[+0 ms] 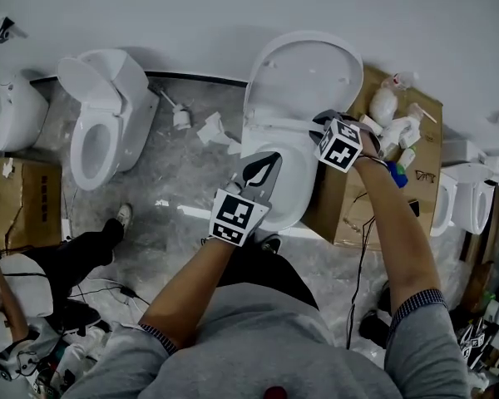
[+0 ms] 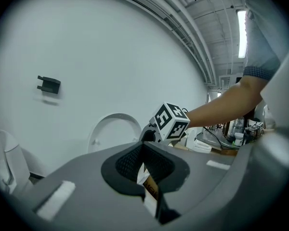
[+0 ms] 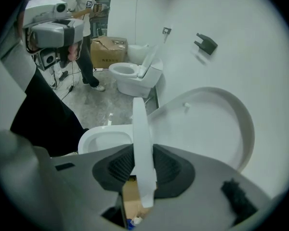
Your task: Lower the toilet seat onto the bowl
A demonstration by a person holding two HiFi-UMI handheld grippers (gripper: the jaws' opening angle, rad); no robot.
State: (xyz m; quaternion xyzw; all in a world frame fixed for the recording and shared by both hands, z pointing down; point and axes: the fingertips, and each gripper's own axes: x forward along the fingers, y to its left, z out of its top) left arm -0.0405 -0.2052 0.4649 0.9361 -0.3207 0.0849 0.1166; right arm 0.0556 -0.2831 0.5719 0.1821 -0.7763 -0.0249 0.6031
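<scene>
Seat mid-swing: the toilet seat [image 3: 142, 138] is standing edge-on at frame centre, between the raised lid [image 1: 303, 73] above it and the bowl [image 1: 298, 191] below.
I am gripping the seat's thin rim with the right gripper [image 1: 323, 125], pads pressing on both faces. The left gripper [image 1: 266, 169] is hovering over the bowl at lower centre, jaws narrowed together on nothing. I am judging two risks. The smooth rim could slide out of this narrow pinch, so the seat would slam onto the porcelain. The left gripper is also sitting in the seat's path and could get trapped underneath.
</scene>
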